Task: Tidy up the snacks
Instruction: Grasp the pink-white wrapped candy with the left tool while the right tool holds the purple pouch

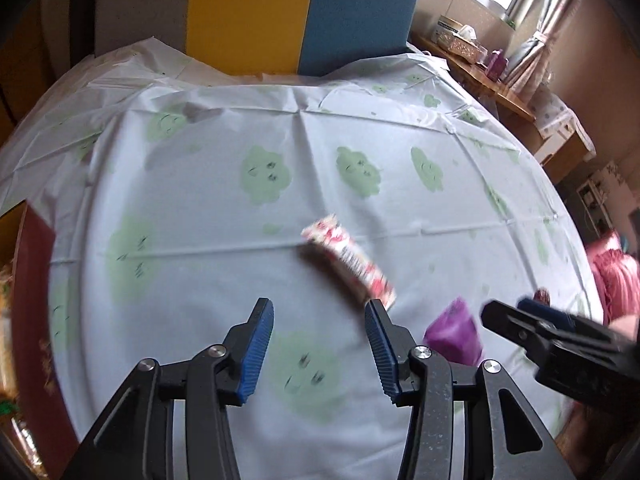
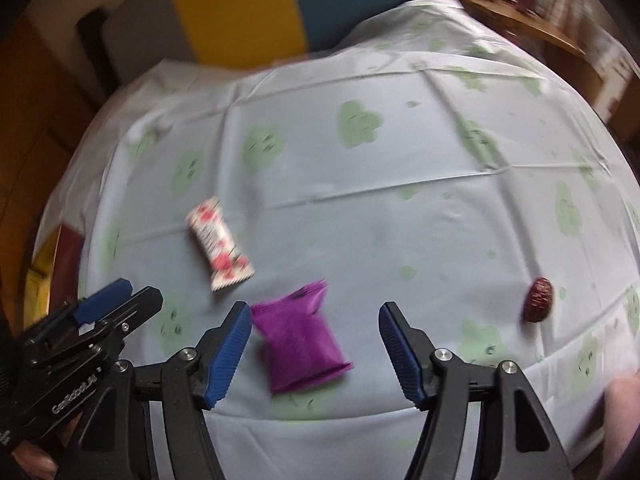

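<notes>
Right wrist view settles the matter: the purple snack packet point(image 2: 301, 343) lies flat on the surface point(image 2: 400, 208), partly between the spread fingers of the right gripper point(image 2: 314, 354), crowding the left-hand pad while the right-hand pad stands clear of it. Its long axis runs slantwise, up-left to down-right, so I judge the jaws want a slight shift leftward in the picture before they close.

The white-and-red wrapped bar point(image 2: 219, 245) lies just beyond the packet. From the left wrist view the bar point(image 1: 347, 265) sits ahead of the left gripper point(image 1: 318, 354) and off to its right pad, slanting the same way; those jaws are spread and empty. A small dark red sweet point(image 2: 538, 300) lies well apart, nearest the right gripper.
</notes>
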`<state>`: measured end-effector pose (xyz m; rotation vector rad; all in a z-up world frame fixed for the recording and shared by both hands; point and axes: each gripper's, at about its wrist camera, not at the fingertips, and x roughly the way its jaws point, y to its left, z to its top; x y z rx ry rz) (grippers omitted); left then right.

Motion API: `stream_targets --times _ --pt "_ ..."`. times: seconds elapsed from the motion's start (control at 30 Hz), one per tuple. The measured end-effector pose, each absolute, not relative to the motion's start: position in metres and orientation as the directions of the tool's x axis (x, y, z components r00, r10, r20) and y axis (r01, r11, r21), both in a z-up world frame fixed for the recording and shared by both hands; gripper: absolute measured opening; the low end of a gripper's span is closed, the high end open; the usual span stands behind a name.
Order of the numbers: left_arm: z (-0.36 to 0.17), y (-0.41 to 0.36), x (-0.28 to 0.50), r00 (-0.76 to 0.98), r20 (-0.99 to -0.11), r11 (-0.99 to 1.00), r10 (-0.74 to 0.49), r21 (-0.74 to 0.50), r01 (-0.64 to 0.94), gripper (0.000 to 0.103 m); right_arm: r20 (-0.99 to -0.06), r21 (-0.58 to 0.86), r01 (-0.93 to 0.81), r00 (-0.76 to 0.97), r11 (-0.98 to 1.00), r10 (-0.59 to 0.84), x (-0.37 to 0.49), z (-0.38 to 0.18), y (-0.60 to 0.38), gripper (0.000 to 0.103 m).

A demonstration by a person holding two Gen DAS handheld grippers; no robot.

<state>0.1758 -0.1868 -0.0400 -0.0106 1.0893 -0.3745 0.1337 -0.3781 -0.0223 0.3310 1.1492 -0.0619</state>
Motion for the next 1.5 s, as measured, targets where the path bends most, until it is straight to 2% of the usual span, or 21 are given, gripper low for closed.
stream_targets --times 0.2,0.43,0.47,0.5,0.53,0.6,0.9,1.13,1.27,1.5 --pt "-0.052 -0.212 0.198 0.375 -0.883 0.945 -0.283 -0.19 0.266 0.049 -0.893 0.263 0.347 0.44 0.901 0.091 0.125 -0.02 -0.407 0.067" --pt "-0.072 -0.233 0.216 0.361 -0.905 0.958 -0.223 -0.134 0.254 0.049 -0.89 0.274 0.356 0.447 0.894 0.094 0.125 -0.019 -0.408 0.067" --pt "-0.072 -0.234 0.216 0.378 -0.9 0.957 -0.218 -0.122 0.262 0.047 -0.89 0.273 0.357 0.447 0.893 0.094 0.125 -0.019 -0.408 0.067" --pt "-0.071 -0.235 0.215 0.396 -0.894 0.955 -0.209 -0.1 0.28 0.03 -0.89 0.273 0.357 0.447 0.893 0.093 0.126 -0.019 -0.408 0.067" --pt "-0.071 -0.235 0.215 0.397 -0.893 0.951 -0.212 -0.095 0.294 0.024 -0.888 0.274 0.357 0.45 0.893 0.093 0.125 -0.019 -0.409 0.067" --pt "-0.069 -0.229 0.212 0.387 -0.887 0.941 -0.25 -0.128 0.315 0.02 -0.889 0.272 0.357 0.449 0.893 0.091 0.125 -0.018 -0.41 0.067" --pt "-0.05 -0.188 0.173 0.378 -0.868 0.898 -0.323 -0.155 0.412 0.02 -0.889 0.281 0.308 0.439 0.909 0.126 0.128 -0.021 -0.401 0.067" --pt "-0.062 -0.152 0.141 0.347 -0.902 0.909 -0.257 -0.104 0.403 0.02 -0.879 0.326 0.248 0.435 0.912 0.196 0.13 -0.023 -0.391 0.067" --pt "-0.067 -0.135 0.13 0.373 -0.887 0.916 -0.272 -0.121 0.382 0.021 -0.883 0.323 0.213 0.418 0.922 0.213 0.131 -0.025 -0.383 0.068" --pt "-0.072 -0.136 0.124 0.425 -0.864 0.919 -0.271 -0.102 0.38 0.024 -0.934 0.164 0.108 0.335 0.981 0.12 0.137 -0.041 -0.352 0.068"
